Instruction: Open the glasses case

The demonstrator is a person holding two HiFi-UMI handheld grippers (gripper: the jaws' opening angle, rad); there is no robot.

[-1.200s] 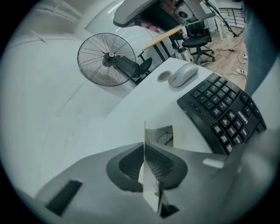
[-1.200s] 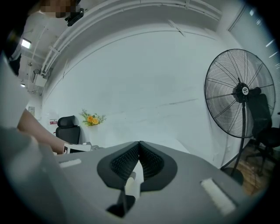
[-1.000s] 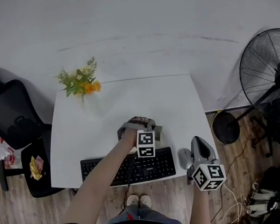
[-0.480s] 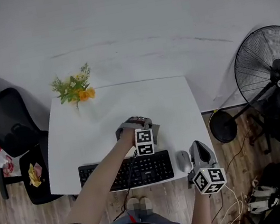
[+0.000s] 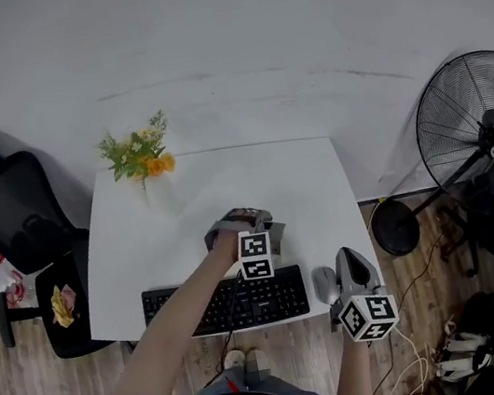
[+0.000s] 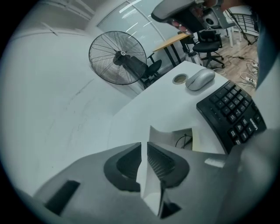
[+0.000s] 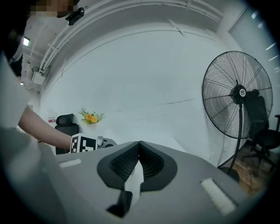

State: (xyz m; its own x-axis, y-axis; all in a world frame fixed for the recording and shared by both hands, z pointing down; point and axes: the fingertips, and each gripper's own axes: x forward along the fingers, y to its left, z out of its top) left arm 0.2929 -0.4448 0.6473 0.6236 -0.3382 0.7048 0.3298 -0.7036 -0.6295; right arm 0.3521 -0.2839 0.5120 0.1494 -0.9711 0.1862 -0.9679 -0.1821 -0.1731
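The glasses case [image 5: 276,232] is a small grey box on the white desk [image 5: 170,243], just beyond the keyboard. In the left gripper view the glasses case [image 6: 173,134] stands open, with a raised flap and dark wire-framed glasses [image 6: 185,140] inside. My left gripper [image 5: 242,213] points down at the case. The left gripper [image 6: 144,144] has its jaws opening, with a narrow gap between the pads, and the flap's edge rises just past the tips. My right gripper [image 5: 352,256] hovers off the desk's right front corner. Seen from its own camera, the right gripper [image 7: 139,143] is shut on nothing.
A black keyboard [image 5: 227,301] and a grey mouse [image 5: 325,282] lie along the desk's front edge. A vase of yellow flowers [image 5: 140,154] stands at the back left corner. A standing fan [image 5: 488,140] is on the right and a black office chair [image 5: 8,210] on the left.
The head view shifts slightly. The left gripper stays at the case and the right gripper keeps its place beside the mouse.
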